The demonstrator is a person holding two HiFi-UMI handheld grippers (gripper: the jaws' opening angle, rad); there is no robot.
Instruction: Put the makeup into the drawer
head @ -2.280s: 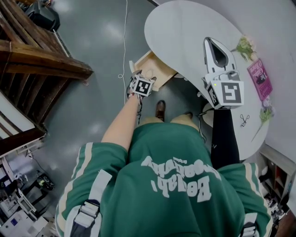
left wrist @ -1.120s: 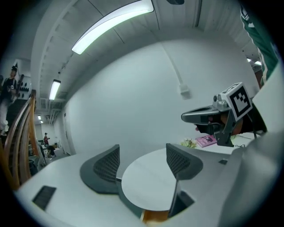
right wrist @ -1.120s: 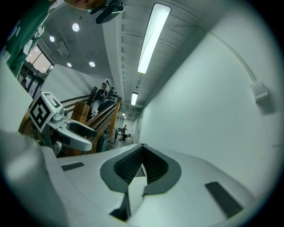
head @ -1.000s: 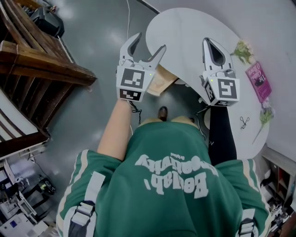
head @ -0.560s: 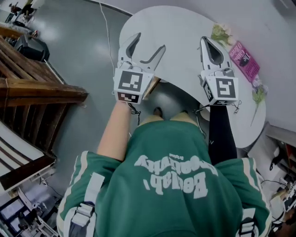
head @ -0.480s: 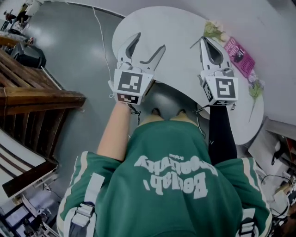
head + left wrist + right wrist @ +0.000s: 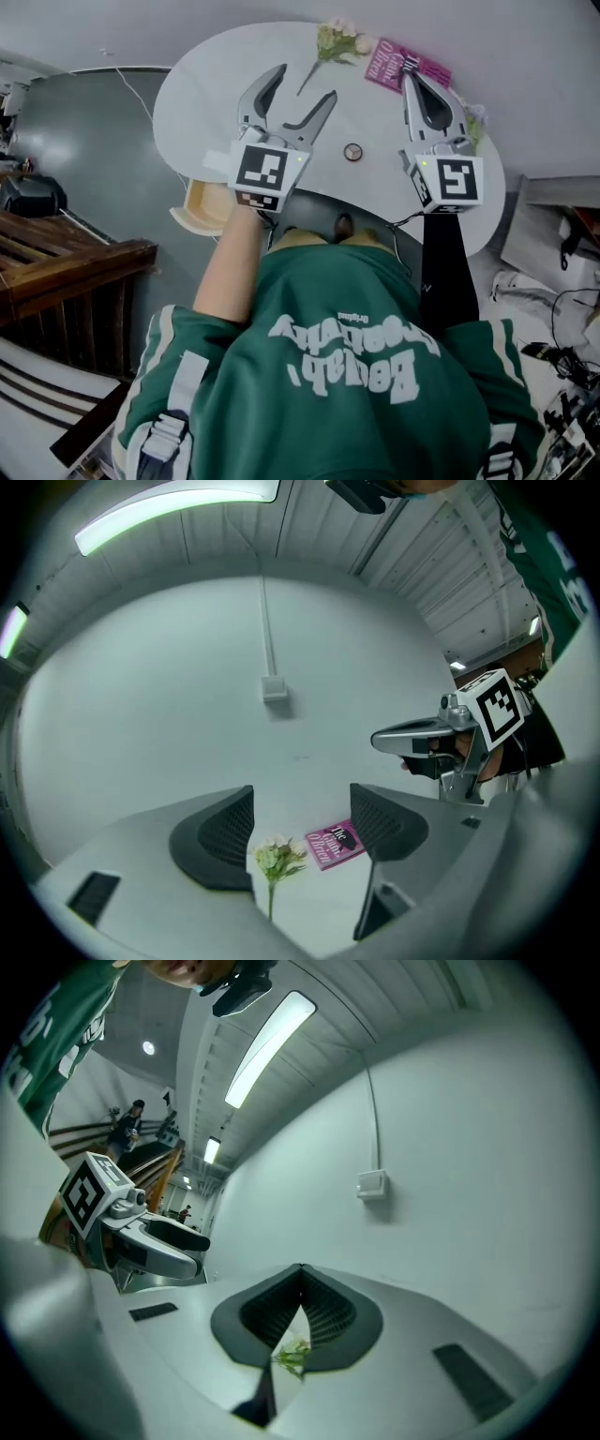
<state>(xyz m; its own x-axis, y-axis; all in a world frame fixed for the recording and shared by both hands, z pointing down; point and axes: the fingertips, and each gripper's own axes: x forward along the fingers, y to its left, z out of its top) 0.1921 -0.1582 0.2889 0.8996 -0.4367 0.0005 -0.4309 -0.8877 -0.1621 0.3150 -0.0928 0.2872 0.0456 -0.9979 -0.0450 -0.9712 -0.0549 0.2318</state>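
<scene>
Left gripper point(image 7: 302, 86): held over the white desk point(image 7: 202, 103), left of centre. Jaws wide apart, nothing between them. Its own view shows only bare desk, a flower and a book, far past the gap between the pads point(image 7: 220, 841).

Right gripper point(image 7: 414, 77): held over the right side of the desk. Jaws together, tips meeting, nothing seen clamped. Its own view shows a bit of green sprig through the narrow slit below the tips; it looks to lie beyond the jaws, not in them.

Makeup point(image 7: 352, 152): a small round piece lying flat on the desk. It sits between the two grippers, nearer the person than either set of jaw tips, about level with the gripper bodies. It touches neither gripper and is in neither set of jaws.

Drawer point(image 7: 199, 204): light wood, pulled out under the near left edge of the desk. It is near and left of the left gripper, which comes between it and the makeup in the head view. Contents cannot be made out.

Other things on the desk:
- Flower point(image 7: 330, 42) at the far edge, stem running near-left.
- Pink book point(image 7: 403, 66) just right of the flower; the right gripper's tips overlap it in the head view.
- Second sprig point(image 7: 473, 127) just right of the right gripper.
</scene>
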